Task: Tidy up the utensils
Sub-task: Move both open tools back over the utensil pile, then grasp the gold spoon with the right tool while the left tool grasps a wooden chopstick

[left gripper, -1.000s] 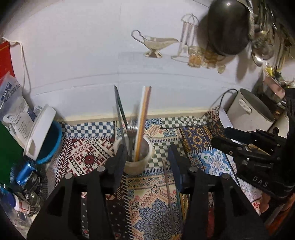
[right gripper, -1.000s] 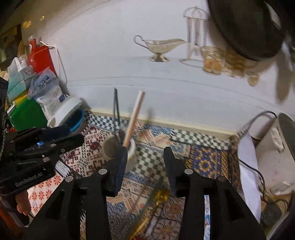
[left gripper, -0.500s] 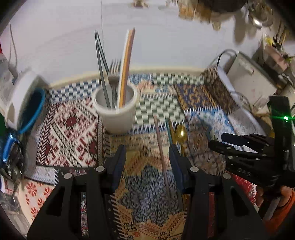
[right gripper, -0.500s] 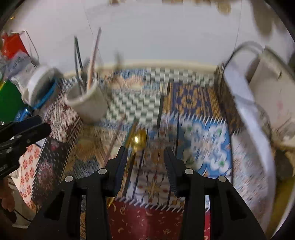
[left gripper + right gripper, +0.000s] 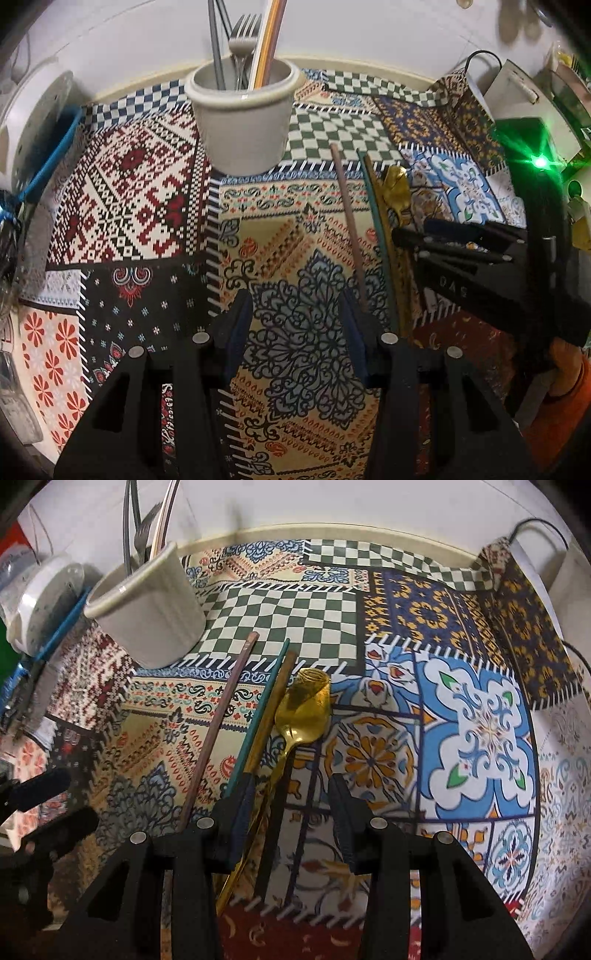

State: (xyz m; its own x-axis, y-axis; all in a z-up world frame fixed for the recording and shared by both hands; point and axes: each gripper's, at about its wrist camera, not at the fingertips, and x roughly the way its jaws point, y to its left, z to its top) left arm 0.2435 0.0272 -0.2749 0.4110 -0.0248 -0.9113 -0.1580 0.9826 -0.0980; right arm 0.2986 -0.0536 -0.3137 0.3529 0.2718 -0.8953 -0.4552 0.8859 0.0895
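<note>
The gold spoon (image 5: 301, 712) looks stiff, light and slippery; its thin handle is the place to pinch. Right gripper (image 5: 288, 805) jaws hover wide open and empty over that handle; left gripper (image 5: 295, 325) likewise open and empty.

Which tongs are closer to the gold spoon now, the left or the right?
Right. The right tongs hang open directly over the handle of the gold spoon. The left tongs, also open, are off to its left, over bare cloth beyond the chopsticks.
</note>
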